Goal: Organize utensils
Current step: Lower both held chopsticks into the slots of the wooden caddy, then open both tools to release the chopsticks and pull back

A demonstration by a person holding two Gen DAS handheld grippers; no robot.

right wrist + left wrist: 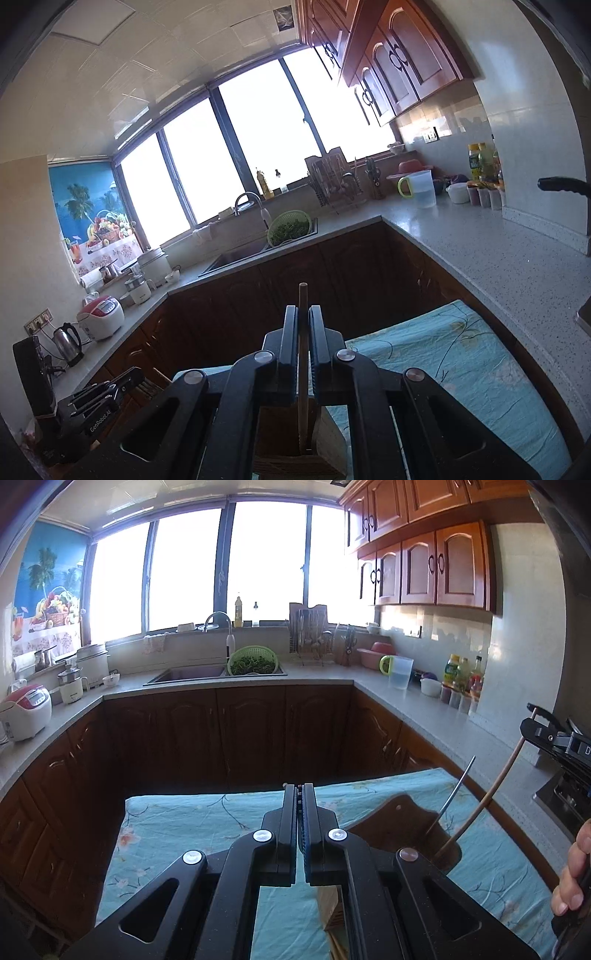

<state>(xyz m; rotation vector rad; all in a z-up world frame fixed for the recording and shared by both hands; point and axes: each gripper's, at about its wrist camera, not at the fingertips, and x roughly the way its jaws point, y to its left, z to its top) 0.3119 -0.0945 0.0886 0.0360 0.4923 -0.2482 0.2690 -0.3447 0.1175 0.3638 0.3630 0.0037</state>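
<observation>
My right gripper is shut on a wooden chopstick whose lower end stands in a wooden utensil holder below the fingers. In the left wrist view the same chopstick slants from the right gripper down into the dark wooden holder, beside a metal utensil handle. My left gripper is shut and empty, above the blue floral cloth. The left gripper also shows in the right wrist view, at lower left.
Cloth-covered table stands between kitchen counters. Sink with green colander, dish rack, measuring jug, bottles, rice cooker, kettle. A hand grips the right tool.
</observation>
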